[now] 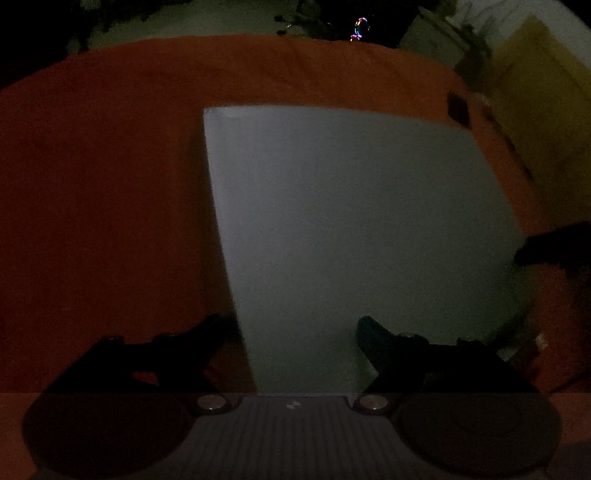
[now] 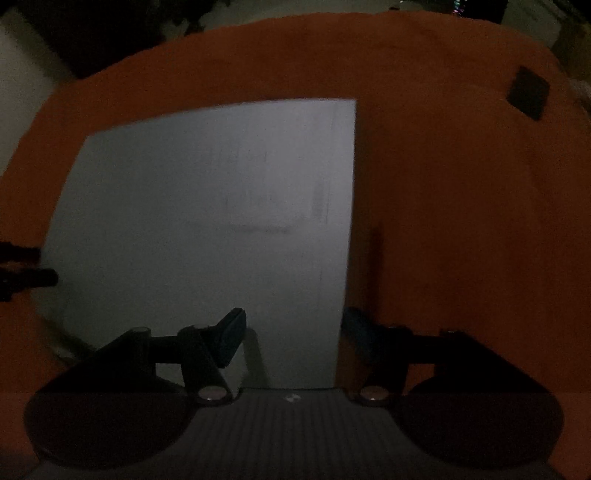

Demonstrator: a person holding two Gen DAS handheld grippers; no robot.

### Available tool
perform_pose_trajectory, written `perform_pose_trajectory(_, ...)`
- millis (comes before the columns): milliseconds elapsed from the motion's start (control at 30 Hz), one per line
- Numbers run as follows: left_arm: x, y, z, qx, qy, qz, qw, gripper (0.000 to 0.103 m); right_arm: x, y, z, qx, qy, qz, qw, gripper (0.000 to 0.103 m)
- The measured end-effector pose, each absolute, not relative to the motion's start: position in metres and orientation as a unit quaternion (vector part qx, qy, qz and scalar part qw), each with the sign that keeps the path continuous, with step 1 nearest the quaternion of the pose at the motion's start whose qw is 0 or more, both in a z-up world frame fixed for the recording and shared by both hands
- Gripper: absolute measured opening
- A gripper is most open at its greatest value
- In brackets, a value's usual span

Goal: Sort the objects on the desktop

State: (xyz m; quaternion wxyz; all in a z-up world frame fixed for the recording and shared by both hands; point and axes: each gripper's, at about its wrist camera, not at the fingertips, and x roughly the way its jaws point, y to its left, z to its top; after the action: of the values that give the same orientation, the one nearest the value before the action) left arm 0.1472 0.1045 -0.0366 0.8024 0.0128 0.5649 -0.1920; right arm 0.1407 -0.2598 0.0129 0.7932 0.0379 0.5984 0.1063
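The scene is dim. A large white flat sheet [image 1: 351, 221] [image 2: 207, 221] lies on the orange tabletop [image 1: 103, 184] [image 2: 461, 221]. My left gripper [image 1: 293, 332] points steeply down over the sheet's near left edge. One finger is over the orange surface, the other over the white, and the jaws stand apart without pressing on anything. My right gripper [image 2: 291, 325] straddles the sheet's near right edge in the same way, open. Each gripper shows as a dark shape at the side of the other's view, the right gripper [image 1: 554, 247] and the left gripper [image 2: 26, 273].
A small black flat object [image 1: 458, 107] [image 2: 528, 92] lies near the table's far right corner. Beyond the table's far edge are dark furniture and some small coloured lights [image 1: 360, 27]. A yellowish panel [image 1: 535, 92] stands at the right.
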Motion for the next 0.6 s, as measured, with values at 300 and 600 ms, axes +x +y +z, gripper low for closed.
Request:
perform_pose_trajectory(300,0.172,0.115,-0.050,-0.050,0.556,-0.179,0.810,0.086,0.175,-0.271,0.000,0.084,0.592,0.121,0.792,0.083)
perform_pose_trajectory(600,0.150,0.100,-0.025,-0.014,0.546,-0.196,0.815,0.086,0.161,-0.275,0.021,0.065,0.590,0.125,0.795,0.082)
